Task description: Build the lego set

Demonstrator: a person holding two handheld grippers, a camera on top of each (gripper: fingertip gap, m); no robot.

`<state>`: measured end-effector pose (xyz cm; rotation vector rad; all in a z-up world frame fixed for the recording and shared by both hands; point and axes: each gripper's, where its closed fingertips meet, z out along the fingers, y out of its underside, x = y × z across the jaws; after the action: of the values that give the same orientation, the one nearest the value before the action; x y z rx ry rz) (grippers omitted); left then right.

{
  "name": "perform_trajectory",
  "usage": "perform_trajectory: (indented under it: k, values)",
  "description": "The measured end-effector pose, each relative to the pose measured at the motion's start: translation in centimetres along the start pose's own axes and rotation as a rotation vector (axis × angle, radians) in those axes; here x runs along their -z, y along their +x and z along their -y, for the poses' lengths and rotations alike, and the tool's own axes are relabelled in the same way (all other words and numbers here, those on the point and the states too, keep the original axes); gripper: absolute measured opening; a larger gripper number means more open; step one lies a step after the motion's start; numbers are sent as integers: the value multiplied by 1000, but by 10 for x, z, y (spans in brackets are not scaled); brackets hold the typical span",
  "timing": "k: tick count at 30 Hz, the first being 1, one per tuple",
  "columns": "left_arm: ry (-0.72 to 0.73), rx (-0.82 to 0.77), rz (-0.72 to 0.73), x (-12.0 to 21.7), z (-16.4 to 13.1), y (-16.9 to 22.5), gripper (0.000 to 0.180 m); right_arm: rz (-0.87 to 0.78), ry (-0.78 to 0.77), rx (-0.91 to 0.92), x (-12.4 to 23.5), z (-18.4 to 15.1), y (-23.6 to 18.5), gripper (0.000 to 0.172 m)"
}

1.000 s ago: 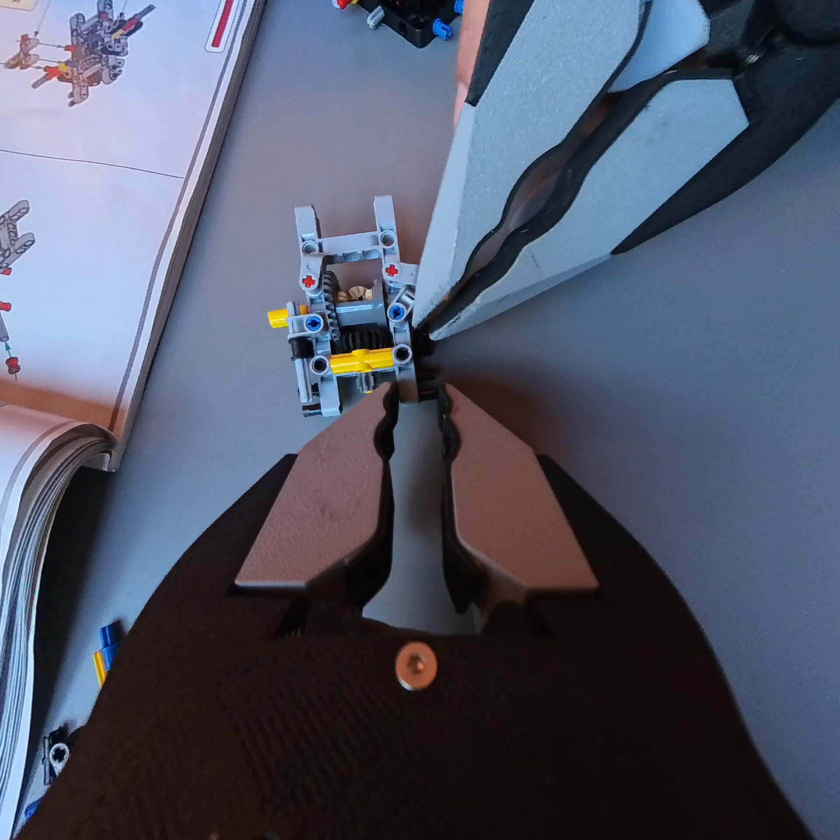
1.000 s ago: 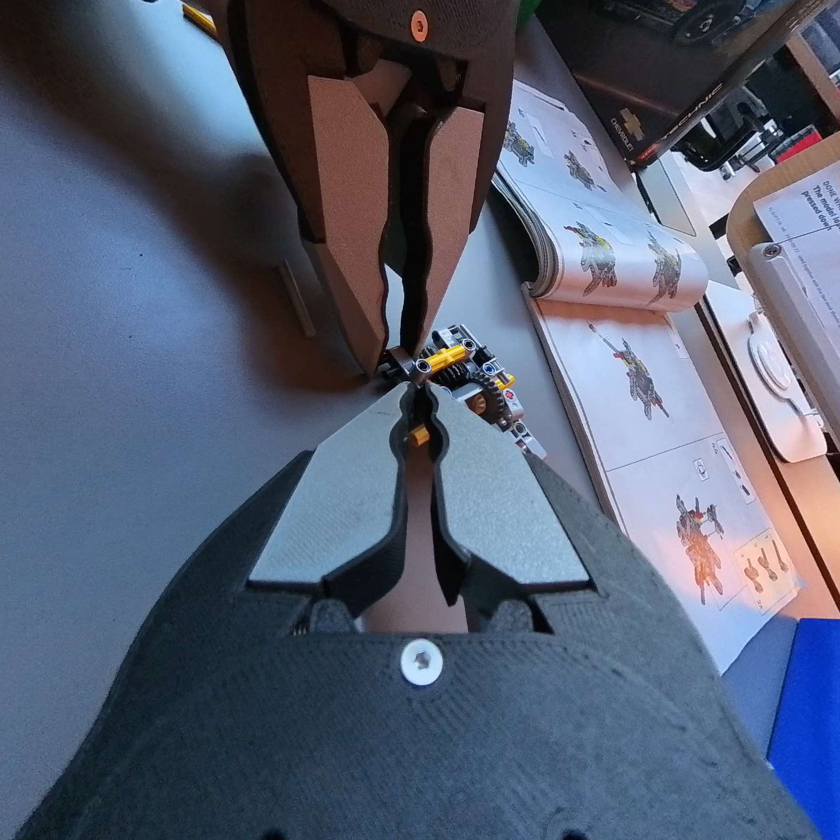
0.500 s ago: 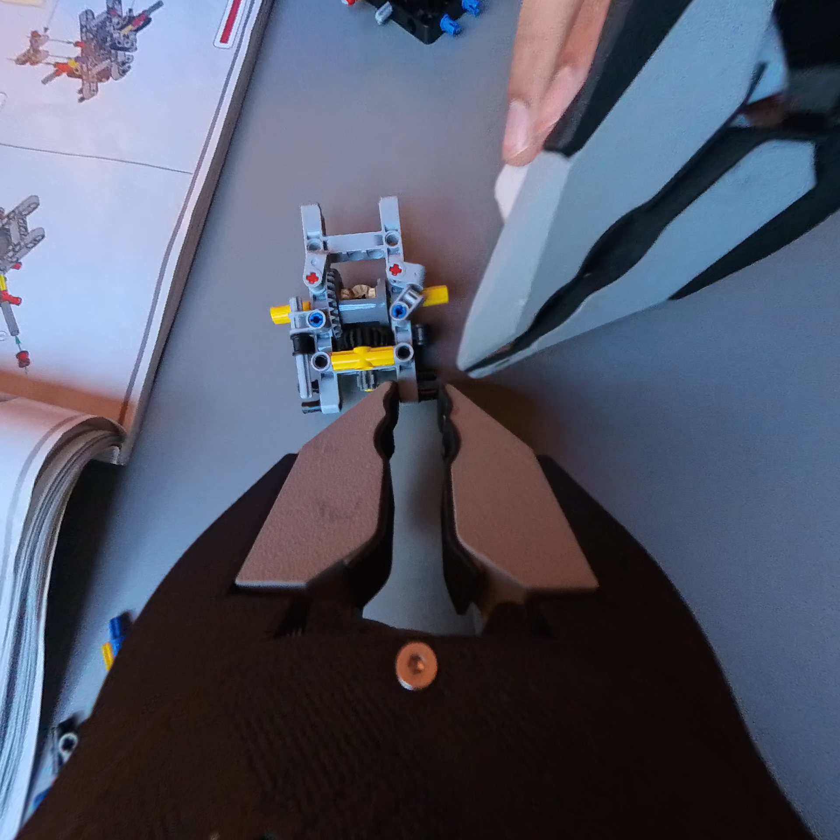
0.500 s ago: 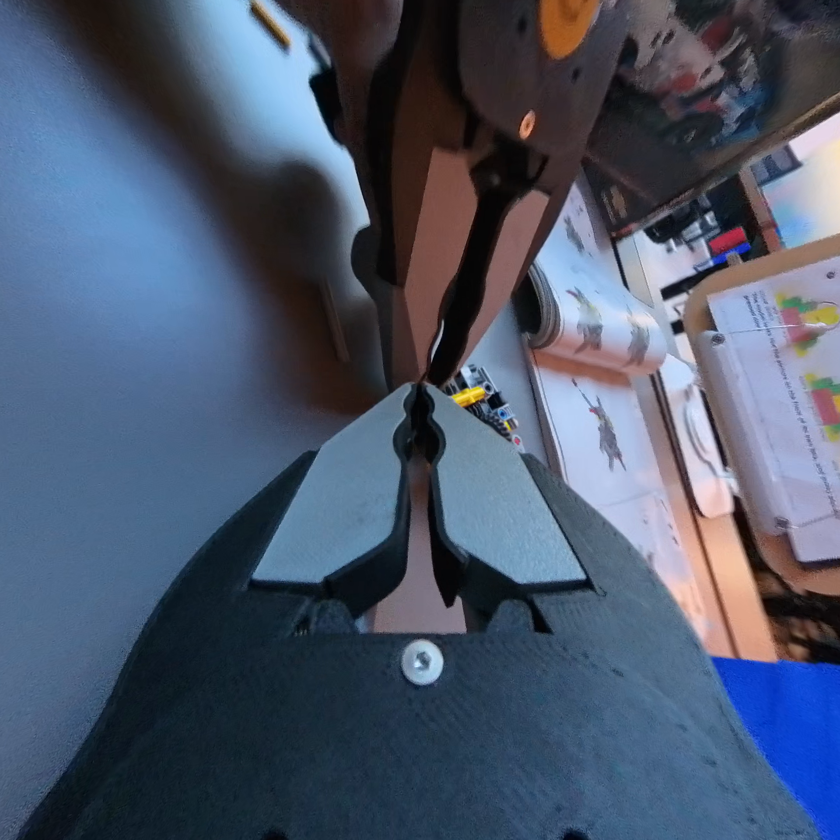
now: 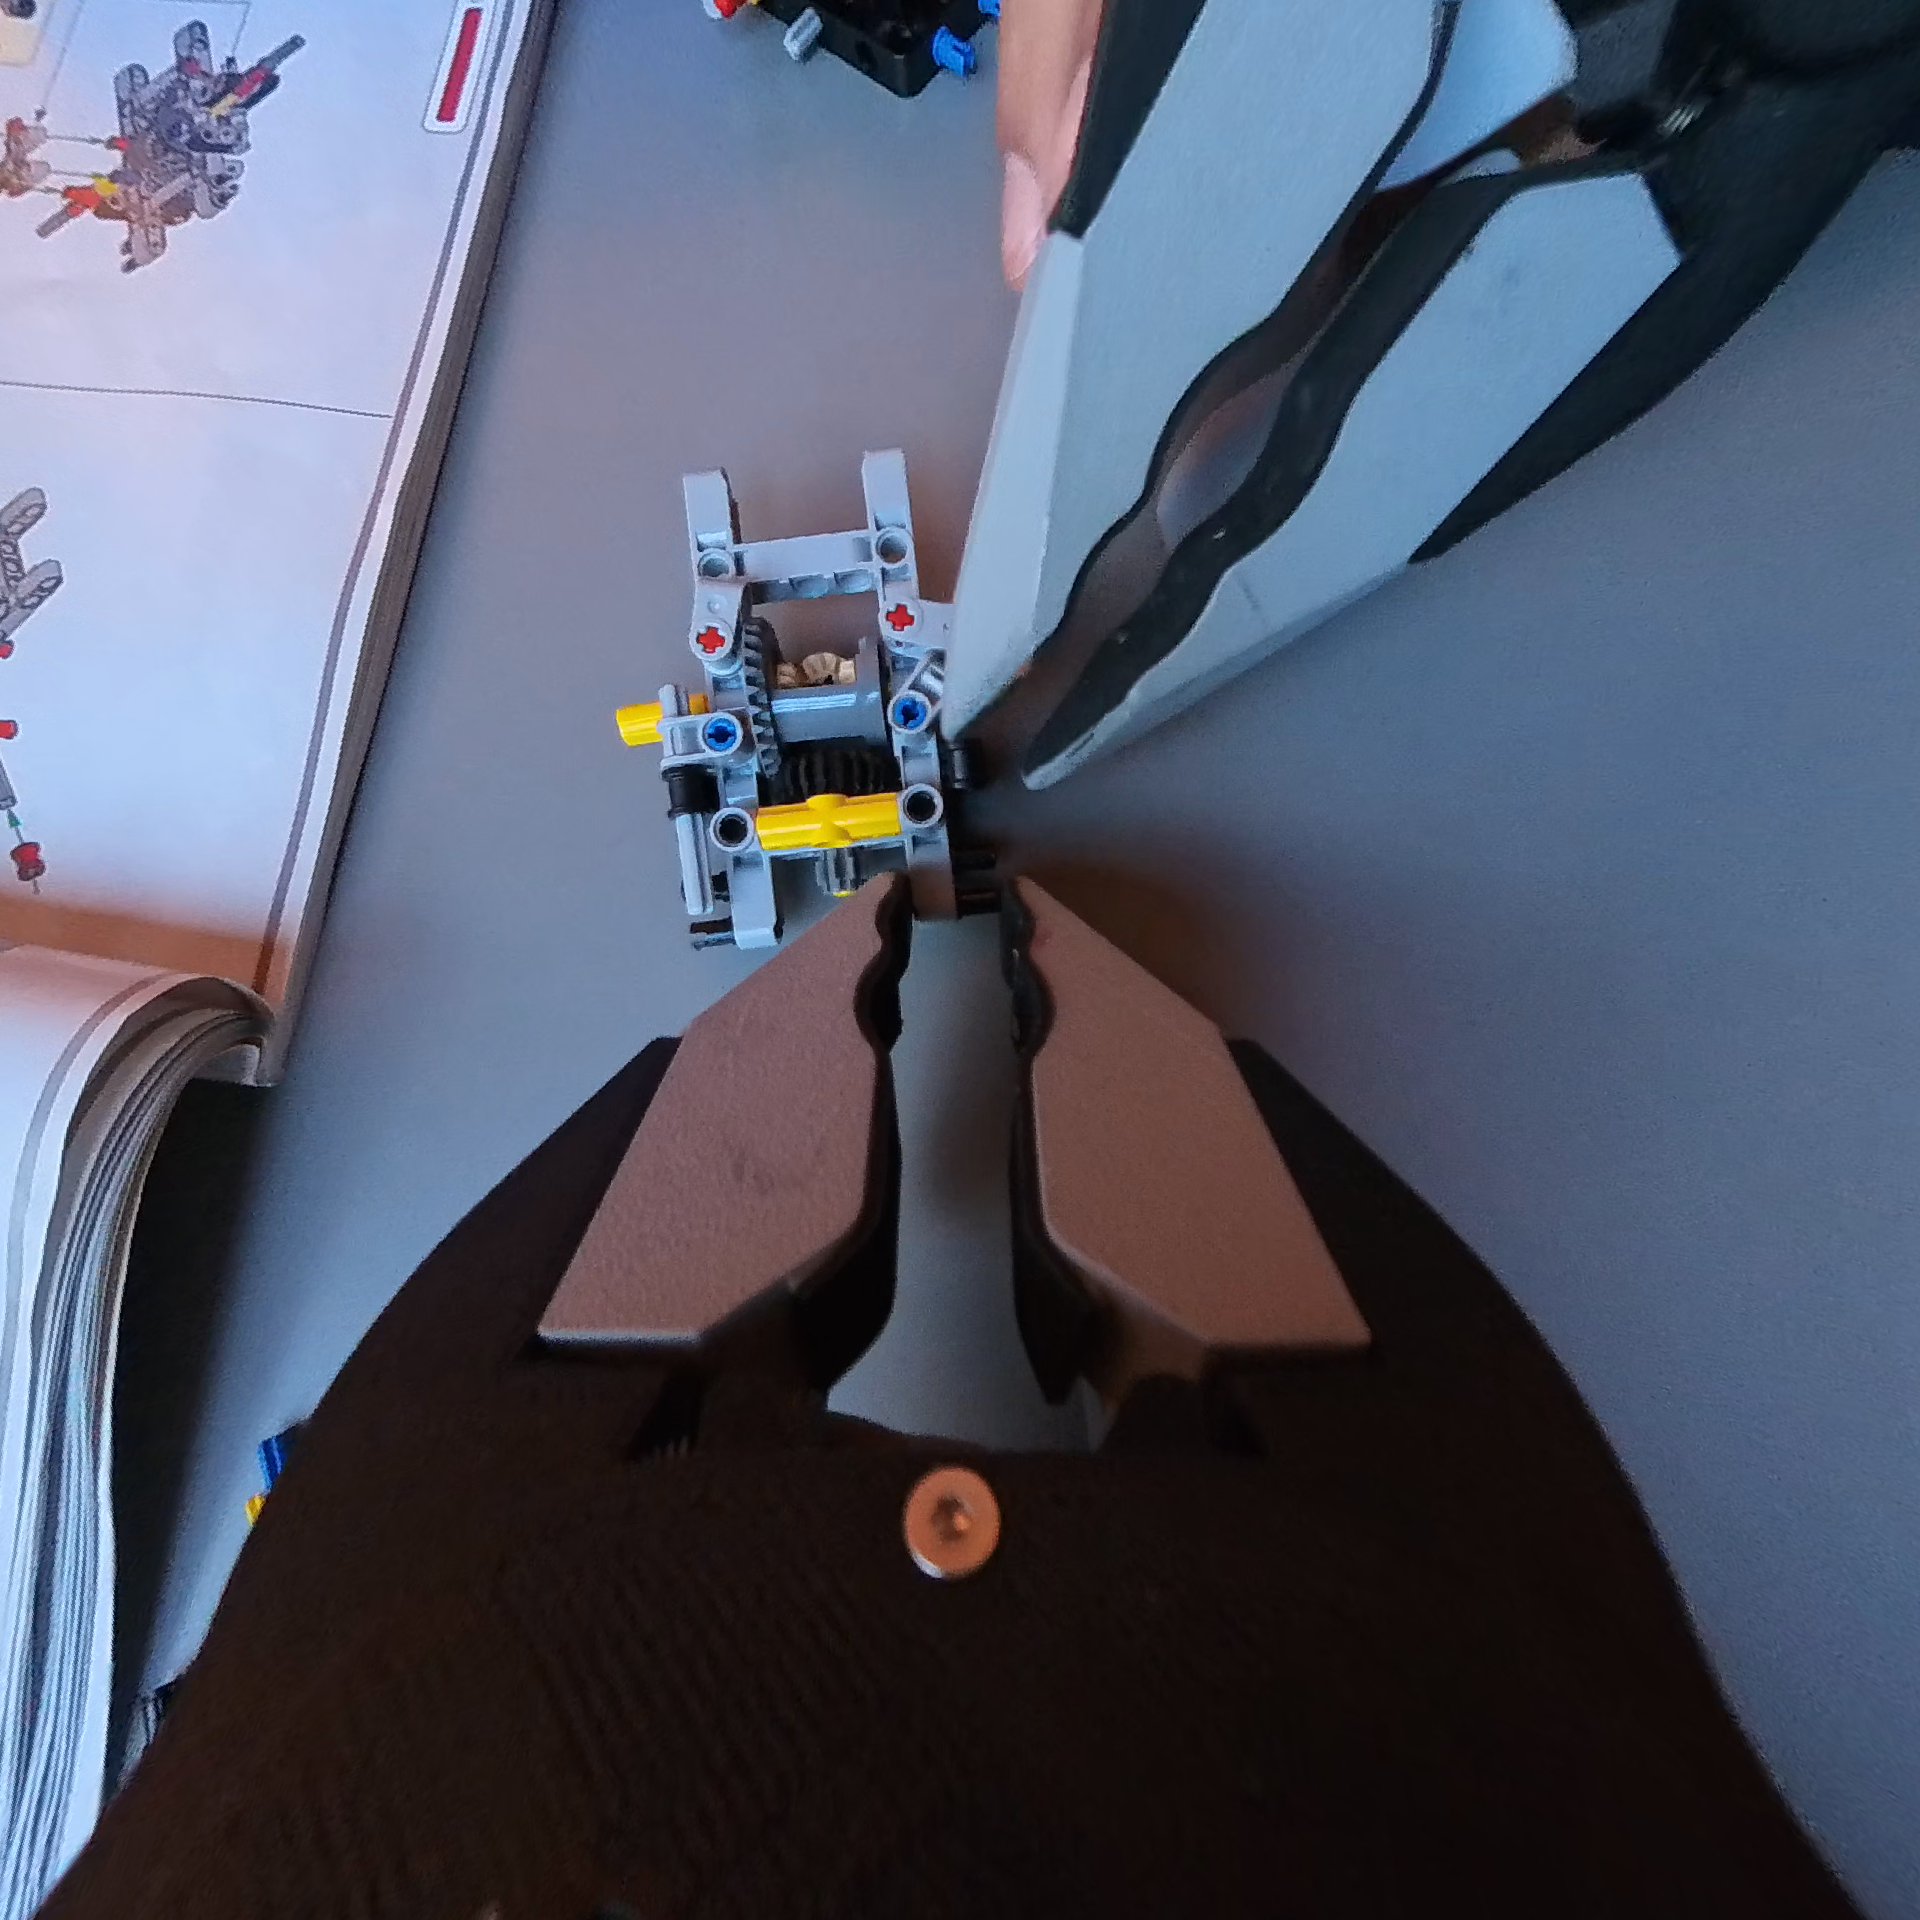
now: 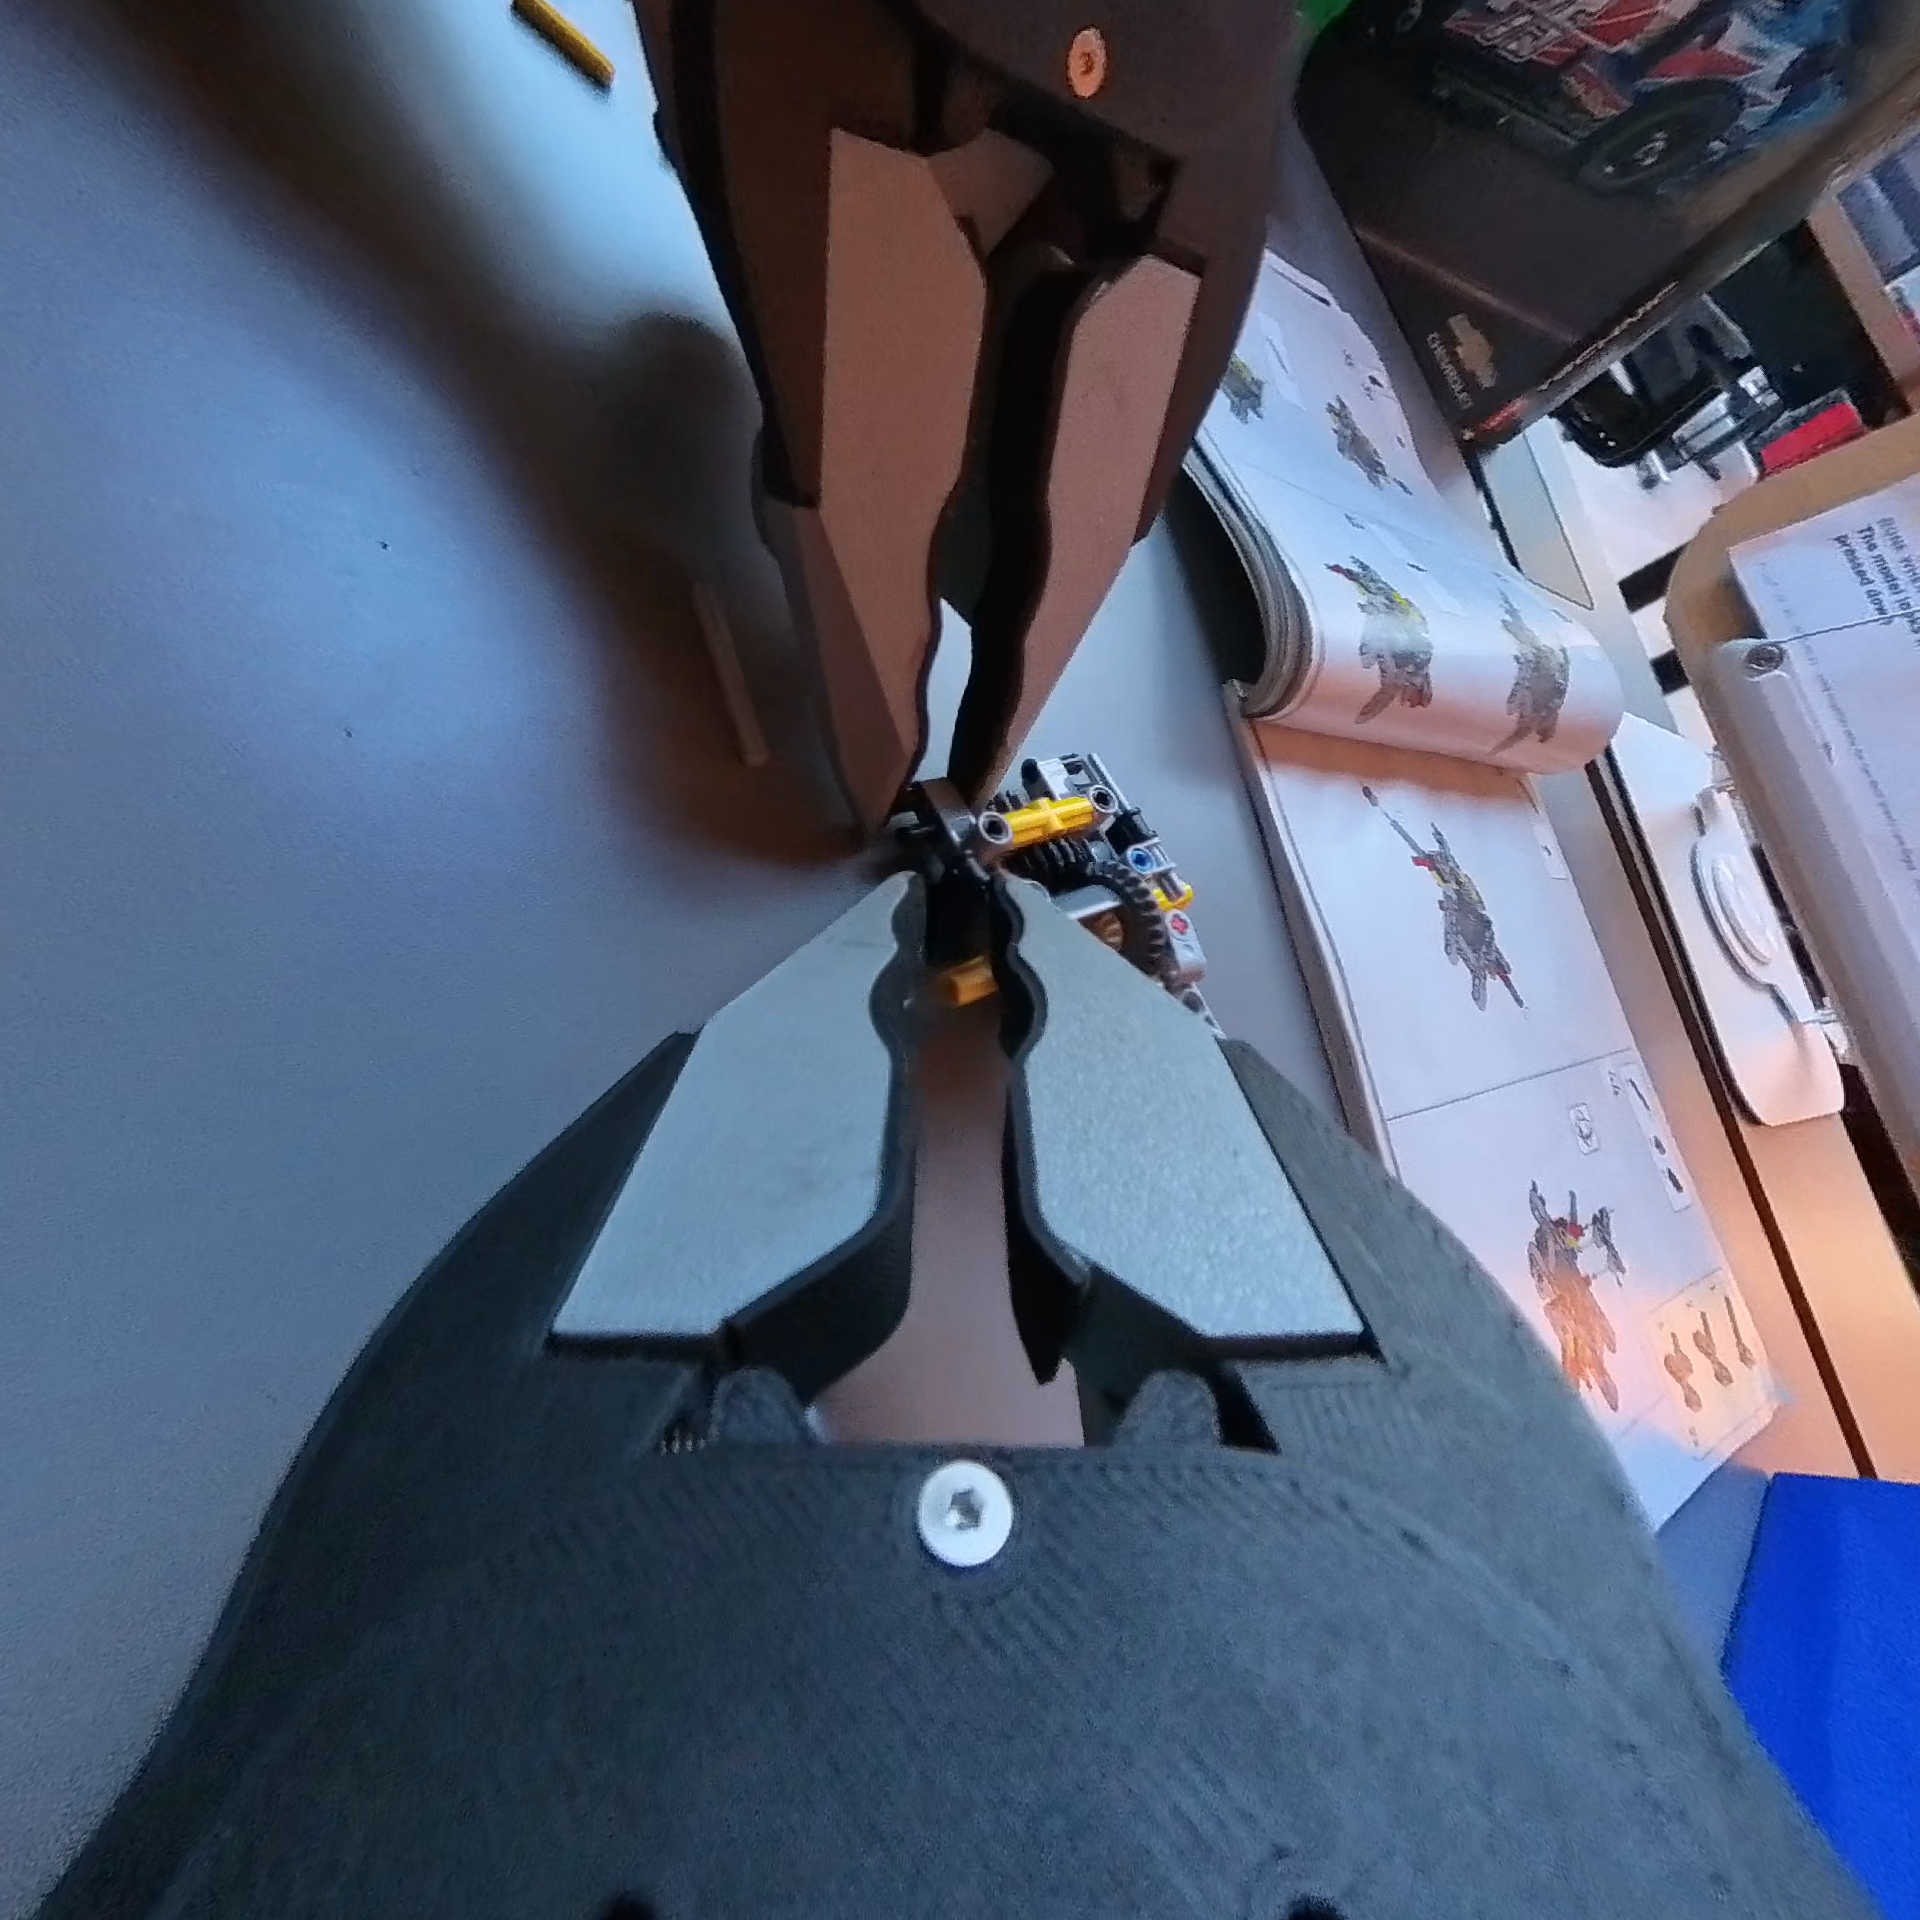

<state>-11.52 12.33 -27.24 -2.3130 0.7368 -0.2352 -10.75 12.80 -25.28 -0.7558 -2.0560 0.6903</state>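
A small grey brick assembly (image 5: 810, 727) with black gears, yellow axles and blue and red pins lies on the grey table (image 5: 1455, 1039). My left gripper (image 5: 958, 894), with brown fingers, is shut on the assembly's near right edge, on a grey beam and a black gear. My right gripper (image 6: 961, 904), with grey fingers, comes in from the assembly's right side (image 5: 997, 748). Its fingertips close on a black part of the assembly (image 6: 1091, 862). A yellow axle end (image 6: 966, 982) sits in the hollow just behind its tips. The left gripper (image 6: 935, 790) shows opposite it.
An open instruction booklet (image 5: 208, 416) lies left of the assembly and also shows in the right wrist view (image 6: 1455, 935). A black brick piece (image 5: 883, 42) lies at the far edge. Loose small parts (image 5: 270, 1475) lie by the booklet. A dark box (image 6: 1558, 156) and a blue object (image 6: 1829, 1662) stand nearby. Both grippers' tips are close together, under 4 cm apart. Both grippers' tips are roughly 35 cm from the blue object (image 6: 1829, 1662).
My right gripper pulled away shut, leaving the yellow axle end sticking out. It has come back with its fingers parted and now sits around the axle end and black part. The left gripper held still.
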Motion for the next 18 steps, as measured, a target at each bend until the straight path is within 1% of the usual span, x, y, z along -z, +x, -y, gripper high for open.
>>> perform_trajectory:
  k: [4,9,11,13,15,18]
  values:
    - [-3,-5,7,1,0,-1,14,-6,-9,7,-1,0,0,10]
    - [-4,-9,-4,0,0,2,14,-24,5,18,1,3,2,8]
    - [-3,-11,-6,0,0,2,14,-8,25,25,1,6,-1,8]
    - [-4,-17,-4,0,0,3,14,-6,11,37,-1,5,-3,8]
    - [-4,-19,-5,0,0,3,14,-25,7,50,-1,5,-1,3]
    - [-4,-22,-10,0,0,3,14,-18,15,32,-2,5,0,2]
